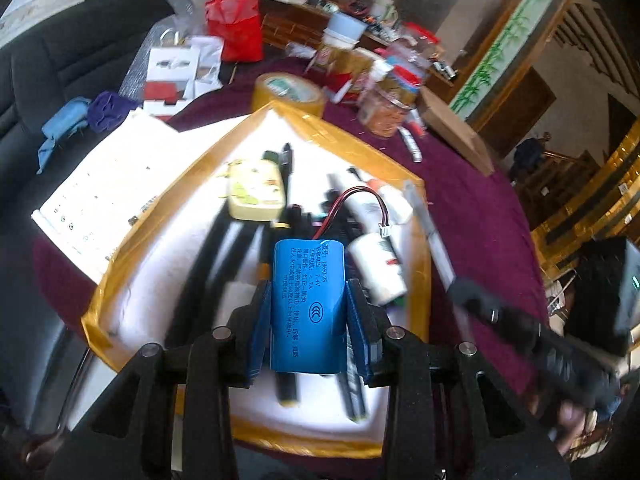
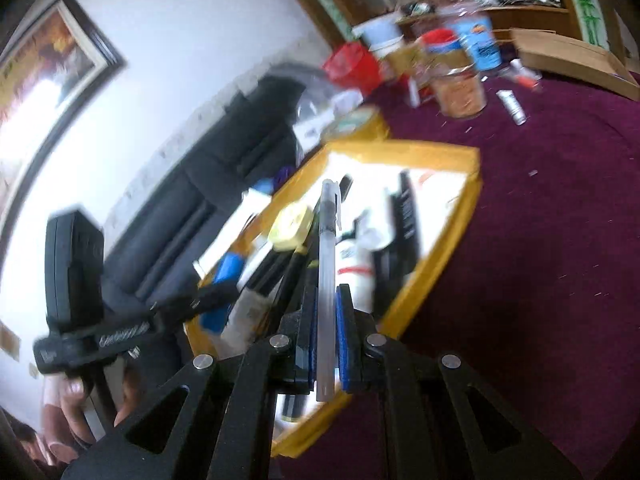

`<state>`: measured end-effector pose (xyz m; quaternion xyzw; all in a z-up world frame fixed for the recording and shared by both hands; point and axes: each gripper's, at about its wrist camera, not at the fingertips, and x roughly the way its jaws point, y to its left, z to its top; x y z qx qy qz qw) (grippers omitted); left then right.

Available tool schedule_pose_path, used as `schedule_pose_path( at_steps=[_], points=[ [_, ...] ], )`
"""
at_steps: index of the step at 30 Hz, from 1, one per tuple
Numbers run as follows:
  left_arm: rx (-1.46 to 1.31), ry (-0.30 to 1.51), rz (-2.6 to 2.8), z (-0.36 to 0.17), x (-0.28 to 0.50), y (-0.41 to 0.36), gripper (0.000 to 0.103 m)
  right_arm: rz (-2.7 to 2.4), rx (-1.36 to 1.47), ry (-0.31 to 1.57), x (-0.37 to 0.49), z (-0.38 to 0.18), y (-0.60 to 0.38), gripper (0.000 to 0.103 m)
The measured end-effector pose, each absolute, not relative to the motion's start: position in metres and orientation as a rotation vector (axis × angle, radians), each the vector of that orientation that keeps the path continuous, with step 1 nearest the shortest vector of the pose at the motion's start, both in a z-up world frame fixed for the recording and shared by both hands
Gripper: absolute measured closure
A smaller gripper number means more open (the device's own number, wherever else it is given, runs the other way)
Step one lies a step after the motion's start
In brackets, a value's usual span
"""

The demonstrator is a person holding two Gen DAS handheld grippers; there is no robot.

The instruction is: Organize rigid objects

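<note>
Left wrist view: camera sits just behind the left hand-held gripper (image 1: 308, 308), looking forward and steeply down along its 2 fingers. Close range; the yellow-rimmed tray (image 1: 168, 216) fills the middle of the frame, maroon worktop (image 1: 480, 208) beyond, cluttered far edge at top.

Right wrist view: camera just behind the right hand-held gripper (image 2: 326, 320), looking forward and down, frame rolled. Same tray (image 2: 460, 232) seen close, from its right side; wall and black sofa (image 2: 224, 184) on the left.

Shared: tray, worktop, far jars. Each view catches the other hand-held gripper at its edge, blurred.
</note>
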<state>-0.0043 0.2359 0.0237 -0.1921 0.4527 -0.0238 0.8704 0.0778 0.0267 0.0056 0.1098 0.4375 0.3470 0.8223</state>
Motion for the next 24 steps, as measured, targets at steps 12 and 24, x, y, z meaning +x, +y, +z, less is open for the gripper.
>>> schedule_pose_path(
  at_steps=[12, 24],
  points=[
    [-0.381, 1.035, -0.083, -0.005, 0.033, 0.239, 0.069, 0.585, 0.061, 1.016, 0.07, -0.028, 0.078, 0.095],
    [-0.286, 1.002, -0.05, 0.004, 0.018, 0.232, 0.051, 0.621, 0.095, 0.992, 0.051, -0.022, 0.065, 0.081]
  ],
)
